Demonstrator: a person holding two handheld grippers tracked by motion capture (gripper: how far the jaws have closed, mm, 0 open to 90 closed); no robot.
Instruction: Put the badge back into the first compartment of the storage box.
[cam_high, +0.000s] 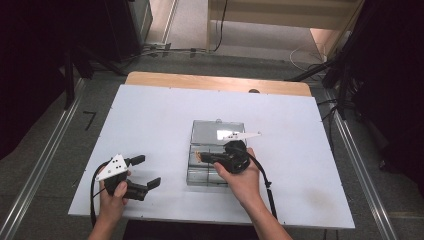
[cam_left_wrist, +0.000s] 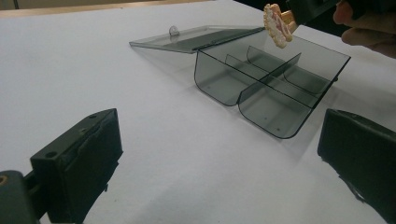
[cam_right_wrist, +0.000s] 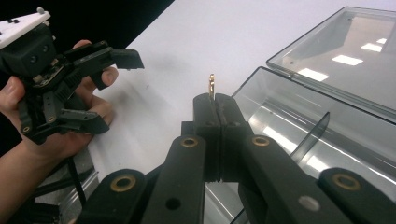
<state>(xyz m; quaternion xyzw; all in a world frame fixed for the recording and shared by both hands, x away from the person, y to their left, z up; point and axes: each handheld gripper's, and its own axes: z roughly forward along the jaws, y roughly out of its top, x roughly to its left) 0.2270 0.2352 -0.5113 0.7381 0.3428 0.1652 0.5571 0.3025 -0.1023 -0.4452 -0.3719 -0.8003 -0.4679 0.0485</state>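
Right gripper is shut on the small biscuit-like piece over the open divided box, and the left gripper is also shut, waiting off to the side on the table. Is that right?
Not quite: the left gripper is open, its jaws set wide apart in the left gripper view. The rest holds: the right gripper is shut on the small biscuit-like piece over the open divided box, and the left one waits off to the side.

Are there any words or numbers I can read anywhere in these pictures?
"7": a dark mark shaped like this number on the grey floor left of the table, seen in the high view.
No words, labels or brands can be read on the clear box, the small flat piece or the grippers.
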